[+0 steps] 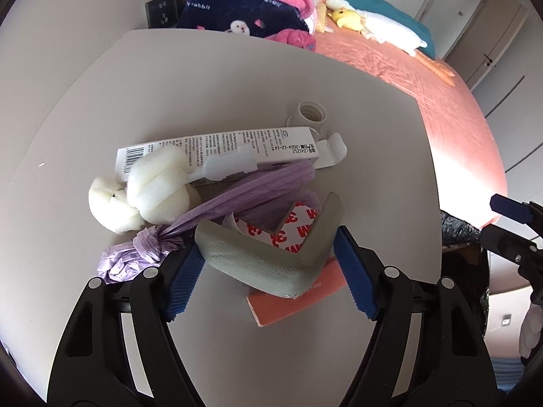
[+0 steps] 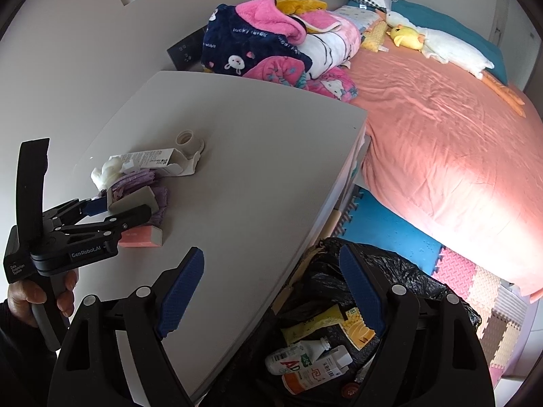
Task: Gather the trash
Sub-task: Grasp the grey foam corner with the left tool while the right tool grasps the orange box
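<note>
A grey L-shaped foam corner guard (image 1: 271,257) with red-and-white 3M tape sits between the blue pads of my left gripper (image 1: 268,271), which closes on its two arms just above the table; it also shows in the right wrist view (image 2: 135,200). Under it lies a pink box (image 1: 295,302). Behind are a purple knotted bag (image 1: 203,217), white foam pieces (image 1: 152,186), a long white carton (image 1: 217,152) and a clear cap (image 1: 307,115). My right gripper (image 2: 271,291) is open and empty over the black-lined trash bin (image 2: 339,339).
The grey table (image 2: 254,169) ends at a right edge beside the bin. The bin holds bottles and wrappers. A bed with a pink sheet (image 2: 441,135), blankets and plush toys lies beyond. Foam floor mats (image 2: 475,288) lie below.
</note>
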Demonstrator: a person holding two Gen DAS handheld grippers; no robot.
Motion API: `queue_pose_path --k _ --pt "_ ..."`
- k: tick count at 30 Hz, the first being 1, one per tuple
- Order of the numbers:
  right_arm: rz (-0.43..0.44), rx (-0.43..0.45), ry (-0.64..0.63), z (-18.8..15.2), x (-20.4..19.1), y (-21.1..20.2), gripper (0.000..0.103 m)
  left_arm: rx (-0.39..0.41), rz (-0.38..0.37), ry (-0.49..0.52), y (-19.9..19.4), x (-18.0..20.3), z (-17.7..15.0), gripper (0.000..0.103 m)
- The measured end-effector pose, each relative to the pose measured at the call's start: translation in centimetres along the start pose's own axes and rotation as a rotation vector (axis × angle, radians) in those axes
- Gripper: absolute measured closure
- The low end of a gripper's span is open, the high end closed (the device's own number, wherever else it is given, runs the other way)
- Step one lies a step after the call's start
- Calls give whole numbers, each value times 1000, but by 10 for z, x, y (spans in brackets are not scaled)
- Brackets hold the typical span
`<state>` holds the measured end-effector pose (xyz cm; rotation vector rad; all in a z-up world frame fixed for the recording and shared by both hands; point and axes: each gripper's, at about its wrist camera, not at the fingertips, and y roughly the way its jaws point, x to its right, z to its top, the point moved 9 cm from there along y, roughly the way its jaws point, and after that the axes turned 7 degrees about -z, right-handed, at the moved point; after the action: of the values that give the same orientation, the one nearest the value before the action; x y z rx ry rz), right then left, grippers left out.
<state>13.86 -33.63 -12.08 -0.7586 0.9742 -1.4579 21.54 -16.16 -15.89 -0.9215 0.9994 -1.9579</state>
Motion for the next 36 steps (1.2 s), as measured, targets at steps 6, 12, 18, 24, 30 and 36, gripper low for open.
queue_pose_path --k 6,12,18,24,30,36 --pt "17 -6 -42 1 -18 2 21 26 0 -19 -19 -6 -3 31" --pt "50 -19 -100 2 -47 8 21 42 6 -52 -38 -16 -14 31" --pt "94 -31 -179 -1 -87 15 21 62 30 -105 -59 -39 -30 31" --pt "117 -50 -255 -6 -127 27 21 76 56 -171 -76 -68 -46 31" --pt "111 -97 -262 -10 -149 45 21 88 68 -215 -86 -91 -61 31" --pt "87 -126 -218 -18 -165 55 21 98 71 -242 -95 -104 -71 31"
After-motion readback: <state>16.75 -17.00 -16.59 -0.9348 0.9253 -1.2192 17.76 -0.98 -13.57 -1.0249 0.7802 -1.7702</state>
